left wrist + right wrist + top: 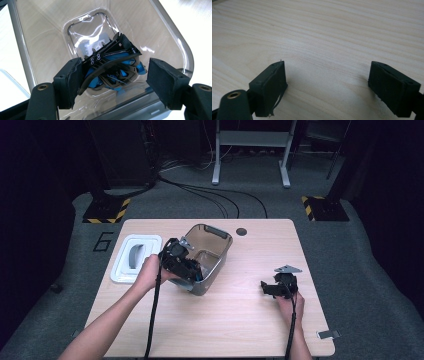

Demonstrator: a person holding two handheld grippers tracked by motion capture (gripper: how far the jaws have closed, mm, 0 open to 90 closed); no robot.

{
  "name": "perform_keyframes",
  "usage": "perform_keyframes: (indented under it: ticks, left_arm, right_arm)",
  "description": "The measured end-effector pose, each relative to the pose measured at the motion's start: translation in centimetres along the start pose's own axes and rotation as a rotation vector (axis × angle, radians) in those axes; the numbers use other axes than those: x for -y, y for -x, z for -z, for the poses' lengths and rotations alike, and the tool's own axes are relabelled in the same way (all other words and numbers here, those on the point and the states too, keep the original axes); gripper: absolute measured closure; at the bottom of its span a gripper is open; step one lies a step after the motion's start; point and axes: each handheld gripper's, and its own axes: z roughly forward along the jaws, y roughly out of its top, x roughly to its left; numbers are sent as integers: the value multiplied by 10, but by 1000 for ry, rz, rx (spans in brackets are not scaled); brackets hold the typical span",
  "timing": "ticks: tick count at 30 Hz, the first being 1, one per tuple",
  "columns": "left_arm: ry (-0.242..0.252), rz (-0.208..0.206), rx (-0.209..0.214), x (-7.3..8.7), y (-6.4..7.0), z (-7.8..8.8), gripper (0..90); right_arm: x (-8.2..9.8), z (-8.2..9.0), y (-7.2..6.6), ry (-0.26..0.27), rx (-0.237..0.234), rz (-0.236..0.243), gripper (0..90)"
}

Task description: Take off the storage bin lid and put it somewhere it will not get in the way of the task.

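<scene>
**Black, blue and pale wood on the table**

The table (240,320) is showing a light wood grain in fine pale stripes. The bin (220,251) is appearing smoky grey and see-through, with a grey rim. Inside it, a black-and-blue part (112,67) is carrying a white "88". The lid (136,257) is lying white with a grey handle. The left gripper (112,82) and right gripper (327,87) are showing matt black jaws with brass-coloured screws. Yellow-and-black hazard stripes are marking the stand feet (107,212) on grey carpet.
</scene>
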Motion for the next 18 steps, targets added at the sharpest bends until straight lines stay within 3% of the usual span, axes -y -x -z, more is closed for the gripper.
perform_keyframes:
  ticks: [18]
  left_arm:
    - [6, 9, 5, 6, -5, 2, 288]
  right_arm:
    - [0, 0, 0, 0, 0, 0, 139]
